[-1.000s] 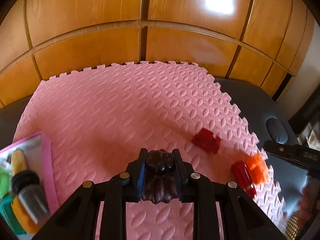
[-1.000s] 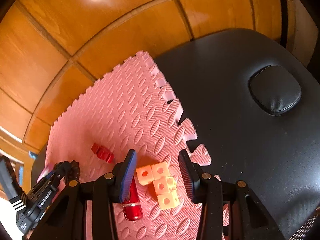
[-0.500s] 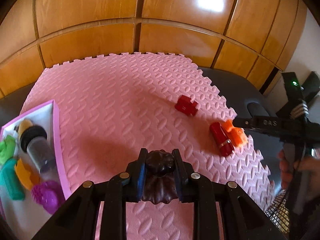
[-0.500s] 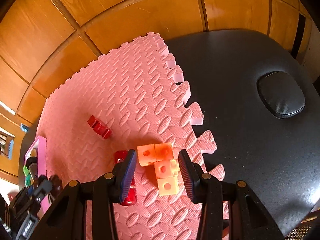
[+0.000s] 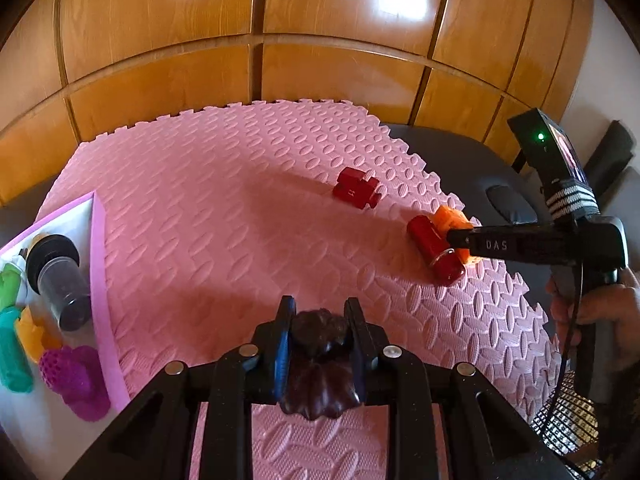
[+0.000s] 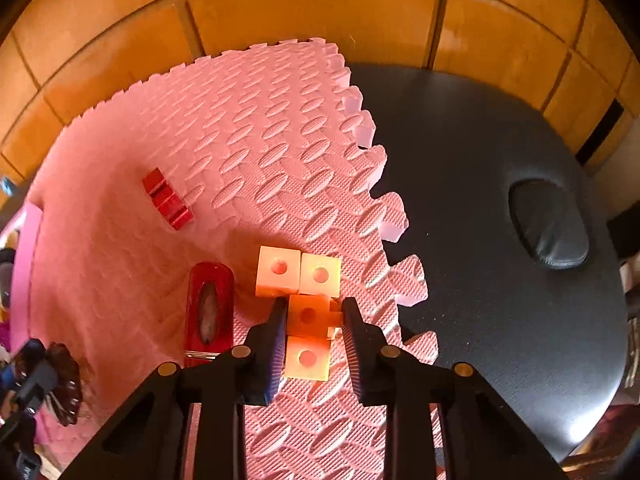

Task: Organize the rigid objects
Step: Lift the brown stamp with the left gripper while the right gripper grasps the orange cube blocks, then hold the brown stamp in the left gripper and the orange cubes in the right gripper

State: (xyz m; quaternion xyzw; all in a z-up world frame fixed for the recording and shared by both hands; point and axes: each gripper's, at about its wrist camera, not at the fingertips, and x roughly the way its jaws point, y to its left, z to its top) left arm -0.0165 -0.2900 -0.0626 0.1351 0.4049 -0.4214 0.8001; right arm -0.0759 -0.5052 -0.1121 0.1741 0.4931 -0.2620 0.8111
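The left gripper (image 5: 320, 314) was found clamped on a dark brown ridged piece (image 5: 318, 364), which was held between its jaws above the pink foam mat (image 5: 224, 216). To the left of that gripper, near its base, a pink-rimmed tray (image 5: 100, 264) was observed; in it lay a purple knobbly object (image 5: 74, 378), an orange piece (image 5: 34, 334), a teal item (image 5: 12, 354) and a clear jar with a black cap (image 5: 60, 276), the last tilted on its side. Ahead and to the right of the left gripper, a red cylinder (image 5: 434, 250) was noted on the mat, with a red notched block (image 5: 356, 188) farther off.

The right gripper (image 6: 314, 312) was recorded as having just closed its jaws, and they were seen pressed against the third cube of an orange block of joined cubes (image 6: 306, 304), each cube bearing a round hole. The block rested on the mat near its toothed edge. Just left of the right gripper the red cylinder (image 6: 210, 312) lay lengthwise, apart from the block. Farther ahead and to the left, the red notched block (image 6: 168, 200) was seen. To the right, beyond the mat's edge, a black padded surface (image 6: 480, 200) was observed, and wooden panelling (image 6: 320, 8) stood behind. A hand (image 5: 600, 312) was seen on the right gripper's handle.
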